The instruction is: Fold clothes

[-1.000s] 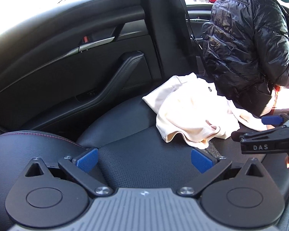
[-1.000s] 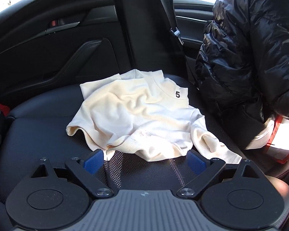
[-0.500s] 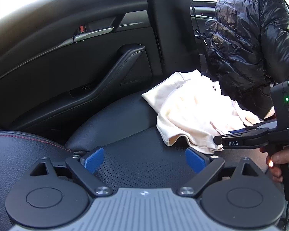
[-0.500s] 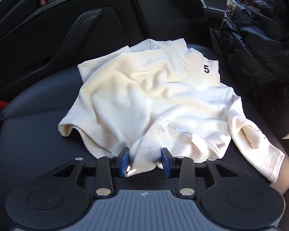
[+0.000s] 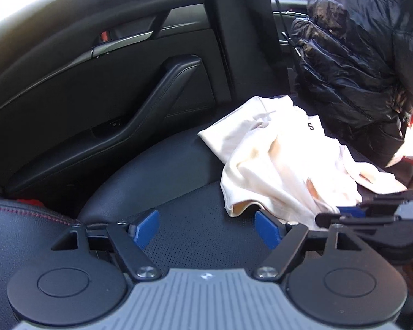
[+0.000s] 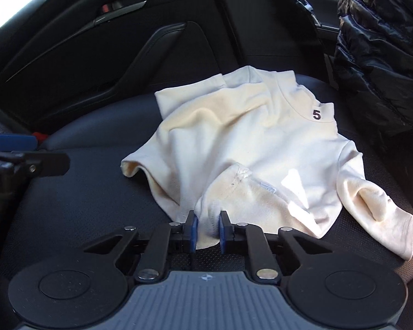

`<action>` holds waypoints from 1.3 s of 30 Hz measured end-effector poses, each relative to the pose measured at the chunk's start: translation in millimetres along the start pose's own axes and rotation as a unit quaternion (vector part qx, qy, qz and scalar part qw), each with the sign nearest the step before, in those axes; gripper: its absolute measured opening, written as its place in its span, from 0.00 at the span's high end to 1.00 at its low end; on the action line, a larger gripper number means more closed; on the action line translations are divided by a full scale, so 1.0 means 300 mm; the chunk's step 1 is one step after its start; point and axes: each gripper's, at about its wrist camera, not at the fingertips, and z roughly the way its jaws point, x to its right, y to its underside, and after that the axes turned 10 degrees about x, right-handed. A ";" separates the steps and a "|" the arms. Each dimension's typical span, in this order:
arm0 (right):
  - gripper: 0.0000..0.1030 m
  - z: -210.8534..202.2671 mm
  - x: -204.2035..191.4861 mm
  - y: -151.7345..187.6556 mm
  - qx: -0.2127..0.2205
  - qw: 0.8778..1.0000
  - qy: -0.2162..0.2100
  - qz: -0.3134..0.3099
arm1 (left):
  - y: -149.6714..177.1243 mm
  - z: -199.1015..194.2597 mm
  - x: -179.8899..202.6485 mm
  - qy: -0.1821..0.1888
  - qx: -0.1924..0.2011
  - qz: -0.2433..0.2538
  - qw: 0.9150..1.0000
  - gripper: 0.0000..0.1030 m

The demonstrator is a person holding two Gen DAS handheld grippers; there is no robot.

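A crumpled cream short-sleeved shirt [image 6: 250, 148] with a black "5" at its collar is spread on the black perforated leather car seat [image 6: 77, 209]. Its near hem is pinched between the blue pads of the right gripper [image 6: 208, 232], at 6 o'clock in the right wrist view. The left gripper [image 5: 206, 227] is held with its blue pads spread wide apart over bare seat, the shirt lying at its 2 o'clock. A black car door panel [image 5: 96, 88] is seen at 10 o'clock, and a glossy black puffer jacket [image 5: 366, 63] worn by a person at 1 o'clock.
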 end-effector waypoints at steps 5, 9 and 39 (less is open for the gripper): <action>0.84 -0.107 -0.089 0.001 0.015 0.999 -0.026 -0.042 | -0.025 -0.006 0.016 0.041 -0.016 -0.002 0.999 0.25; 0.84 -0.199 -0.189 0.040 0.041 0.997 -0.004 -0.058 | -0.023 -0.053 0.020 0.080 0.013 0.022 0.996 0.25; 0.61 0.056 0.301 -0.117 -0.030 0.994 0.089 0.059 | 0.019 -0.093 0.036 0.101 -0.001 0.040 0.994 0.21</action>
